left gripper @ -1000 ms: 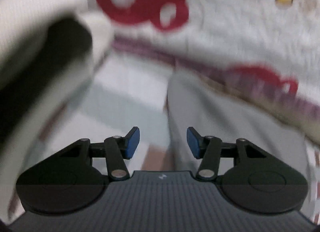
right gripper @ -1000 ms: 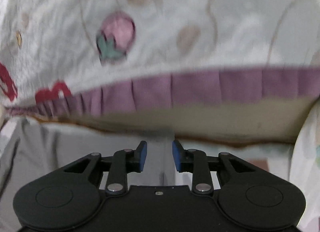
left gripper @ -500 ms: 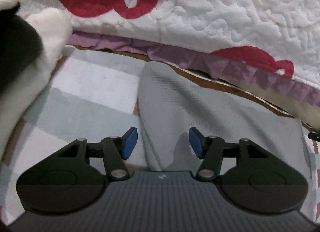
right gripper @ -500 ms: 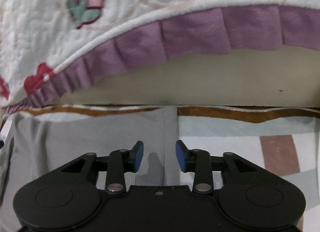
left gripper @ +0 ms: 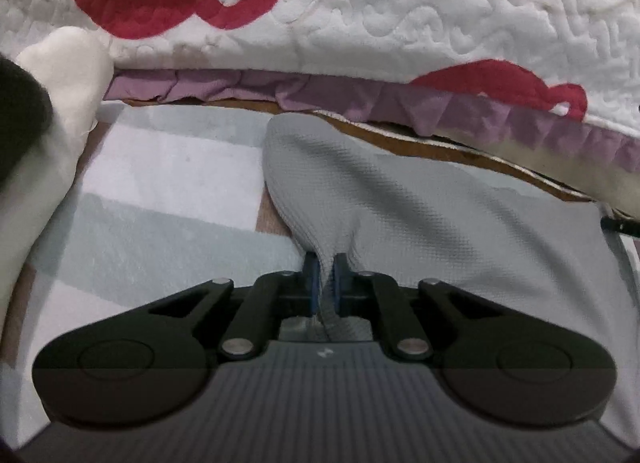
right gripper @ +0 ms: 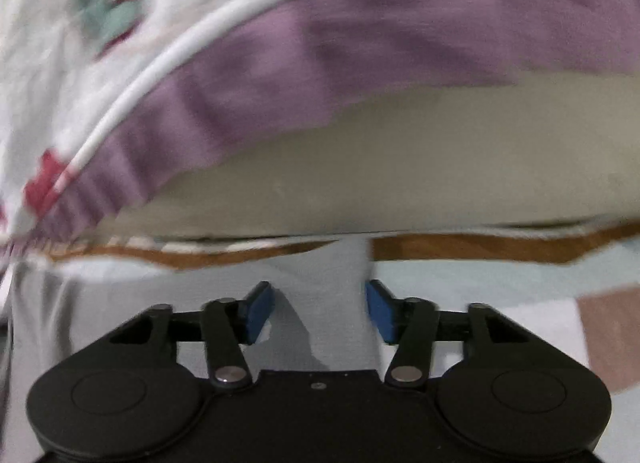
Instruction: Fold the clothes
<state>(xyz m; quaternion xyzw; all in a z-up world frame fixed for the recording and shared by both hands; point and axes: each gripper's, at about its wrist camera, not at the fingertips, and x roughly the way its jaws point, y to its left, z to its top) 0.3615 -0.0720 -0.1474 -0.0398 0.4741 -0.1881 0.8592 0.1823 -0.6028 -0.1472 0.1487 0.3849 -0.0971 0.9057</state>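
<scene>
A grey knit garment (left gripper: 420, 199) lies on a pale checked sheet (left gripper: 168, 191). My left gripper (left gripper: 325, 281) is shut on the garment's near left edge, and the cloth bunches up between the blue pads. In the right wrist view the same grey garment (right gripper: 320, 303) lies with its right edge between the fingers. My right gripper (right gripper: 320, 311) is open around that edge, low over the sheet. This view is blurred.
A white quilt with red bear prints and a purple ruffle (left gripper: 400, 23) hangs over the far side, close above the garment; it also shows in the right wrist view (right gripper: 360, 43). A white and black soft object (left gripper: 48, 103) lies at the left.
My left gripper has closed on the garment's edge and pinched up a fold. My right gripper has opened wider and moved forward toward the quilt's edge.
</scene>
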